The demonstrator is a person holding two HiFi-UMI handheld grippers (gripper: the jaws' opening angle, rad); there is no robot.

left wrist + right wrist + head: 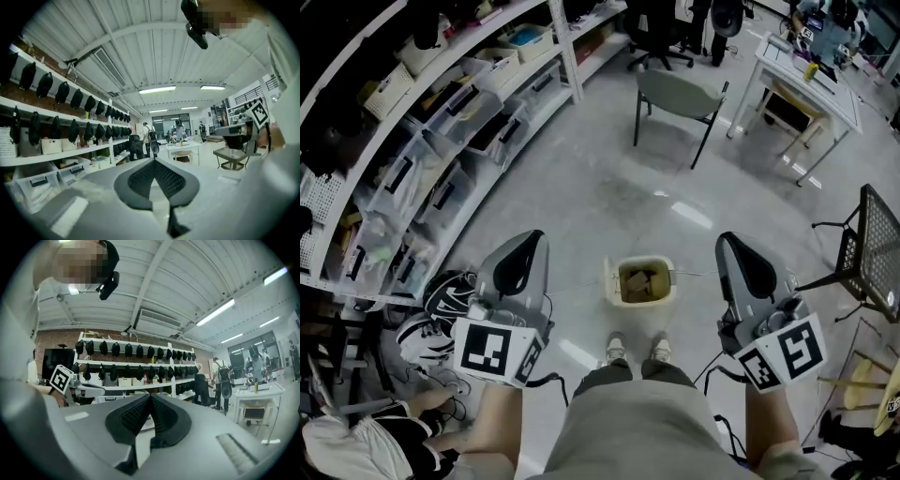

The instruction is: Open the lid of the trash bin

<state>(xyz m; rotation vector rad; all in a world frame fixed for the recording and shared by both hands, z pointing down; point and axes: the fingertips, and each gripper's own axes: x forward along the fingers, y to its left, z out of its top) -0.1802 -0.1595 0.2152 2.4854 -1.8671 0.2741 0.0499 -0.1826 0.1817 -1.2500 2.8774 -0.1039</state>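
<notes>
Shelves [441, 122] run along my left, a chair [677, 97] stands beyond and a wire rack [874, 246] sits to my right. The trash bin [639, 281] stands upright on the floor between my grippers, just ahead of my shoes [635, 350], its mouth facing up. The left gripper [531, 240] and right gripper [728, 242] both have their jaws pressed together on nothing.

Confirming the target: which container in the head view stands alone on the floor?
The cream square trash bin by the person's shoes; the clear plastic storage boxes sit on the white shelving.

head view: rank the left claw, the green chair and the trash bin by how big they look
1. left claw: largest, though its nearness to the camera inflates it
2. green chair
3. trash bin: smallest
</notes>
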